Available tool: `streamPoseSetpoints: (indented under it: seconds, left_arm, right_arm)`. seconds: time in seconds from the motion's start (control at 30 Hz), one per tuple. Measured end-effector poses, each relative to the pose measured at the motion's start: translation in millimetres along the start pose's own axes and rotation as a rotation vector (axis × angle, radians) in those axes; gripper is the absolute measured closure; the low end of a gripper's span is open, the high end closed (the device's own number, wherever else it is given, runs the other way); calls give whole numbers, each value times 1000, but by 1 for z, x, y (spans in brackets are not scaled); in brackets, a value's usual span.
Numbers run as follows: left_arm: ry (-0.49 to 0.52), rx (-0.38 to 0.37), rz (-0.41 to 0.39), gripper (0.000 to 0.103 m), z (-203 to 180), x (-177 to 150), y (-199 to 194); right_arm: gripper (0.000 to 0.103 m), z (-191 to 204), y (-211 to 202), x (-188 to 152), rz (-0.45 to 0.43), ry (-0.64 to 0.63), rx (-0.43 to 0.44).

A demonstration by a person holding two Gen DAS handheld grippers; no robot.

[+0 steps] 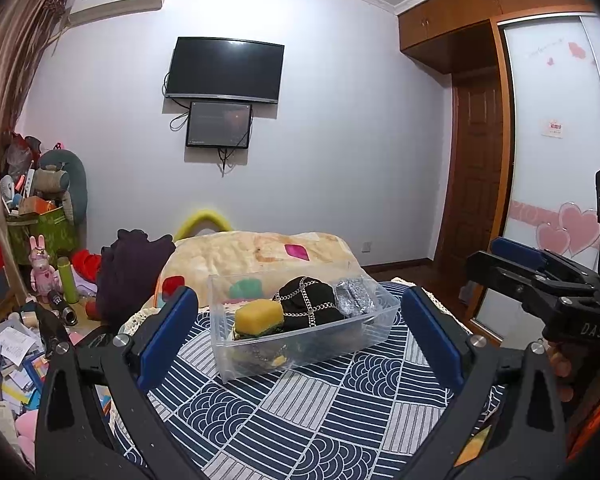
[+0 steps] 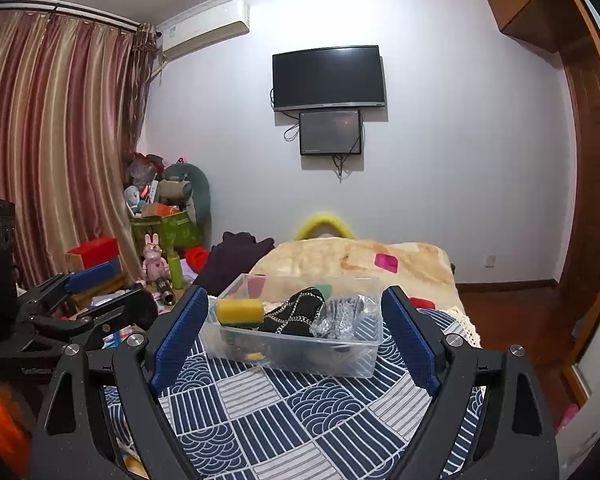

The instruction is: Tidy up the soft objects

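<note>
A clear plastic bin (image 1: pixel 300 346) (image 2: pixel 300 358) stands on a blue-and-white patterned cloth (image 1: pixel 300 412) (image 2: pixel 284 412). Inside it lie a yellow-and-green sponge (image 1: pixel 259 316) (image 2: pixel 239 312), a black soft item with a silver chain (image 1: pixel 308 306) (image 2: pixel 296 316) and a crinkled silver item (image 1: pixel 354 298) (image 2: pixel 342 314). My left gripper (image 1: pixel 300 296) (image 2: pixel 108 292) hovers open just short of the bin, holding nothing. To its right, my right gripper (image 2: pixel 295 294) (image 1: pixel 496 264) is also open and empty, facing the bin.
A beige blanket (image 1: pixel 260 256) (image 2: pixel 360 264) is heaped behind the bin, with a dark purple garment (image 1: pixel 128 272) (image 2: pixel 236 256) to its left. Toys, boxes and papers (image 1: pixel 40 280) crowd the left side. A wardrobe (image 1: pixel 552 140) and a door stand on the right.
</note>
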State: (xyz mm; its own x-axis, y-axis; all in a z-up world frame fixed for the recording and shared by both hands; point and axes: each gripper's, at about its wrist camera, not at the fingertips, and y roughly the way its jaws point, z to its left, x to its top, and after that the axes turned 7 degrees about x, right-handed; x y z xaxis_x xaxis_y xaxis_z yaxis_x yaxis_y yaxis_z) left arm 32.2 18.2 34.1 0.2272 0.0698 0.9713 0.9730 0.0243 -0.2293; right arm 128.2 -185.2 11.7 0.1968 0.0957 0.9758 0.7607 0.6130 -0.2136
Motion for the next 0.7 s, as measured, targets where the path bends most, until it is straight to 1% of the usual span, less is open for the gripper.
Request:
streamPoseSetpoints:
  seconds: [0.7]
  left_arm:
    - [8, -3, 3, 0, 0, 0, -2]
  right_arm:
    - [16, 0, -3, 1, 1, 5, -7]
